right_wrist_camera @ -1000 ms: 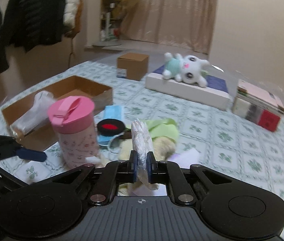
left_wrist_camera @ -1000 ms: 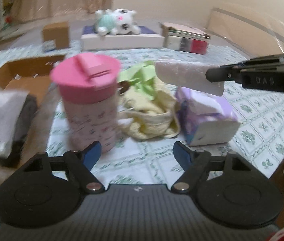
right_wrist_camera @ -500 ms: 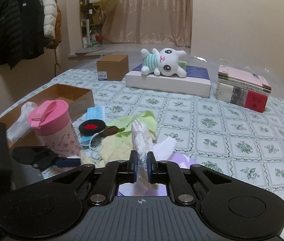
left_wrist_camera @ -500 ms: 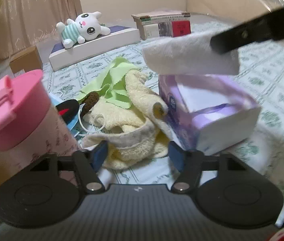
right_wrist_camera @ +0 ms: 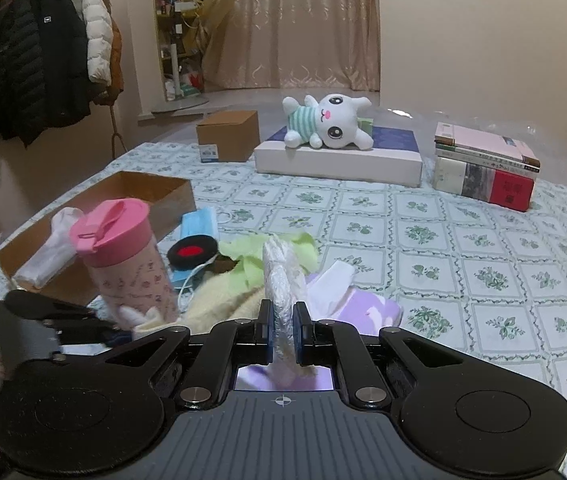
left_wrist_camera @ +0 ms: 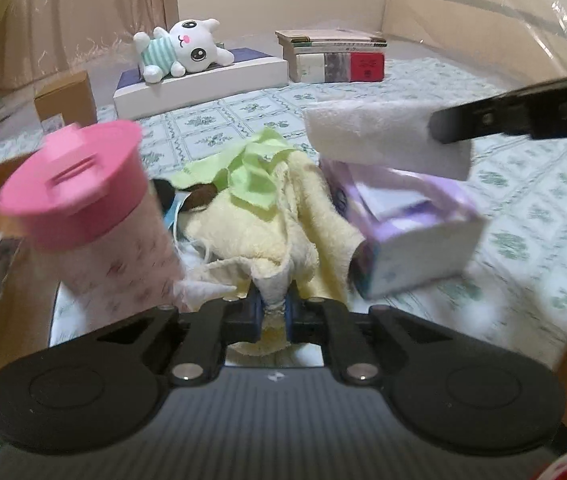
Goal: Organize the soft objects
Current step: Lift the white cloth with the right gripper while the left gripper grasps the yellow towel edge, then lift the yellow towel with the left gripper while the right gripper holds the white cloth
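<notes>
Left gripper (left_wrist_camera: 273,312) is clamped on a bunched fold of the yellow towel (left_wrist_camera: 279,236), low centre of the left wrist frame. Towel heap sits mid-frame with a green cloth (left_wrist_camera: 251,172) draped over its top, between the pink-lidded cup (left_wrist_camera: 91,208) on the left and the purple tissue pack (left_wrist_camera: 411,236) on the right, touching both.

Right gripper (right_wrist_camera: 282,330) is pinched tight on a white folded cloth (right_wrist_camera: 281,280), bottom centre of its own frame. In the left view that cloth hangs above the tissue pack, upper right.

Cardboard tray (right_wrist_camera: 151,192) mid-left holds a white bundle (right_wrist_camera: 53,248). Plush bunny (right_wrist_camera: 329,124) lies on a flat white box (right_wrist_camera: 339,160), upper centre.
</notes>
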Tool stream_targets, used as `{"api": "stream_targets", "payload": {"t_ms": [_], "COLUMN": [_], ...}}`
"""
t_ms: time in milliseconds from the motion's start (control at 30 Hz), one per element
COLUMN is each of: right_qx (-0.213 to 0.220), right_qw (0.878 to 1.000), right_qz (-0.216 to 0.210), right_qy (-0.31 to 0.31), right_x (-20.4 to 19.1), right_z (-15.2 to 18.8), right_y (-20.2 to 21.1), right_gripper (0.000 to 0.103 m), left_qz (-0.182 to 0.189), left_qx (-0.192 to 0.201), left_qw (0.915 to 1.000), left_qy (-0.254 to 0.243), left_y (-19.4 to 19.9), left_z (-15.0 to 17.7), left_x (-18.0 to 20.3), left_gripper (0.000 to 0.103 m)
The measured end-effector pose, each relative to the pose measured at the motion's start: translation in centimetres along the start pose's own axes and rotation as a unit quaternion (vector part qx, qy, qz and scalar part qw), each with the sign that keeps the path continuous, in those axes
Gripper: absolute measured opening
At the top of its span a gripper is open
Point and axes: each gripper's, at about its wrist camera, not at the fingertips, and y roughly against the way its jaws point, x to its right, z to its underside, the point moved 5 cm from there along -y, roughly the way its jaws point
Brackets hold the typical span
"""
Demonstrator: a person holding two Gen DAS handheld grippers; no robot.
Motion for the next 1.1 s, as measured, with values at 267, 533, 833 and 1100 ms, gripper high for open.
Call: {"api": "stream_targets", "payload": {"t_ms": [267,533,833,1100], "right_qx": [0.007,0.008,0.007,0.005], "right_qw": [1.000,1.000,1.000,0.999], "right_qz": [-0.004,-0.008,-0.006,-0.009], "right_qy": [-0.012,-0.018,-0.026,-0.040], "right_x": [-2.0,-3.4,-3.1,-2.2], "right_z": [0.6,1.1,1.5,2.0], "right_y": [2.4,3.5,3.1,2.1], "right_gripper": [0.009,0.009,0.009,0.009], "left_qz": [0.020,0.013,0.007,0.002], "left_qx": [-0.024,-0.025,-0.027,-0.068], "left_qw": [0.9995,0.9996,0.9991,0.9950], "left_qy": [0.002,-0.006,-0.034,-0.073], "left_y": [7.5,8.6,4.2,0.9], "left_z": [3.9,4.8,3.2,3.3], "left_x": [-0.8,-1.3,0.5,3.0], "left_gripper": [0.009,0.014,0.064,0.081]}}
